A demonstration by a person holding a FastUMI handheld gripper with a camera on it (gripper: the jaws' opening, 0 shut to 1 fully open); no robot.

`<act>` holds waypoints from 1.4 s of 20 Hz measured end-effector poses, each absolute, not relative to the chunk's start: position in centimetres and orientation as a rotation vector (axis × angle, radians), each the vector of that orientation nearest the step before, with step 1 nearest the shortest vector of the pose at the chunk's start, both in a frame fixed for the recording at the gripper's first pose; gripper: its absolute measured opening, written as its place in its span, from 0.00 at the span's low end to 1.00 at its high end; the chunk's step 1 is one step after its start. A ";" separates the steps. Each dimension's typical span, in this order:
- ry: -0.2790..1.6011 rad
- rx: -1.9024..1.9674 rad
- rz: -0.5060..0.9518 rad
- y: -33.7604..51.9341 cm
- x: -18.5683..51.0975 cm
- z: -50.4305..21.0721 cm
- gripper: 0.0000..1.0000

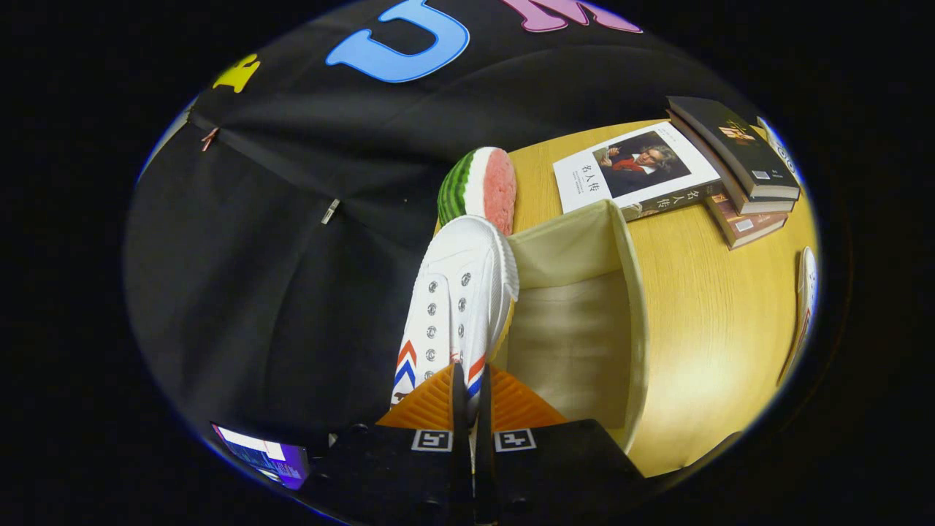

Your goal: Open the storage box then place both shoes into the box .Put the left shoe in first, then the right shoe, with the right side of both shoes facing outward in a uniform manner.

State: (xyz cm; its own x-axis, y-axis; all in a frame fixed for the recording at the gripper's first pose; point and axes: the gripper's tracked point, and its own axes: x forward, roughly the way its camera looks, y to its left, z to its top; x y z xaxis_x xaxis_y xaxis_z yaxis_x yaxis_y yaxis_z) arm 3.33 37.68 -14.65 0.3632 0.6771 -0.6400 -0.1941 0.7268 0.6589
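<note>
The gripper (471,391) was clamped on the heel end of a white shoe (456,307), both fingers pressing its thin edge, and the shoe stretched ahead of them with its toe raised beside the rim of the open box (628,292). The box, a cream fabric one, stood on the wooden worktop (716,321) just beside the shoe, and what showed of its inside held nothing. Beyond the toe stood a watermelon slice (478,186), past the box lay a stack of books (694,175), and a second shoe (806,292) lay well apart.
</note>
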 end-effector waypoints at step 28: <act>0.800 0.316 0.113 -3.2 8.4 -14.5 0.99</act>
State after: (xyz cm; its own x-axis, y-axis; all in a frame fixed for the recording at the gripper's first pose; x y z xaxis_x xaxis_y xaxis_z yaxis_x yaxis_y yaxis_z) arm 8.43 -3.18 -14.53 0.6934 0.2179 -0.6868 0.0192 0.9473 0.3199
